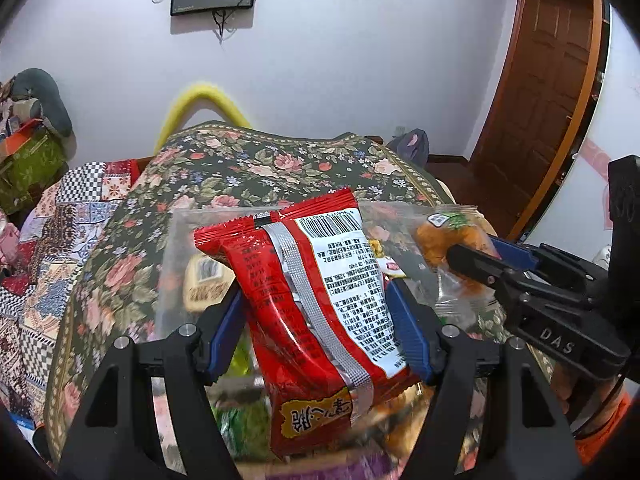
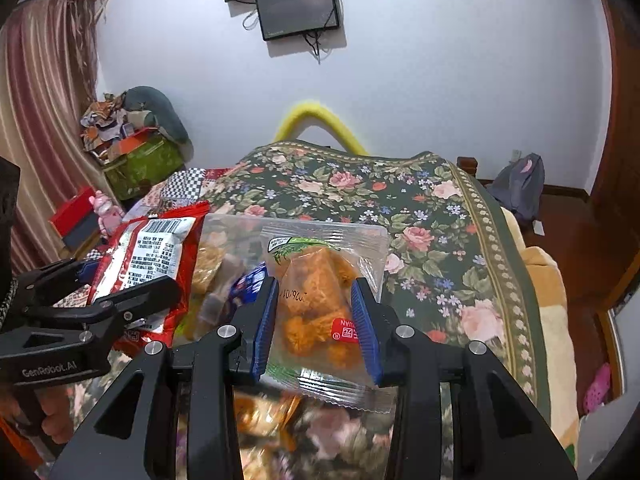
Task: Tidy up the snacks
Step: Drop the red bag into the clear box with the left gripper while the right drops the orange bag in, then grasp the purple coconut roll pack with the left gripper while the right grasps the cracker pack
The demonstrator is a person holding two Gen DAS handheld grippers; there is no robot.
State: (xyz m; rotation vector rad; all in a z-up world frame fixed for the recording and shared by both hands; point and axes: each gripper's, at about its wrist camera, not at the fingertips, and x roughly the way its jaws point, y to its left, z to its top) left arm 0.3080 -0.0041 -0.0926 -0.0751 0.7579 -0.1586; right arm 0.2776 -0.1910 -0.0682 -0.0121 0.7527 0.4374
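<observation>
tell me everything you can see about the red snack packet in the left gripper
The red snack packet is a glossy foil pouch with crimped, saw-toothed ends and a silver seam running down its back. A white label carries a barcode and dense small print; a yellow patch with red characters sits near its lower end. It looks puffed and unopened. The left gripper clamps it by its sides between blue pads, holding it lifted and tilted above a clear plastic container of other snacks.

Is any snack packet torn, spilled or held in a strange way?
Nothing stands out. The left claw holds a sealed red packet back side up; the right claw holds a sealed clear packet. No spill is visible.
</observation>
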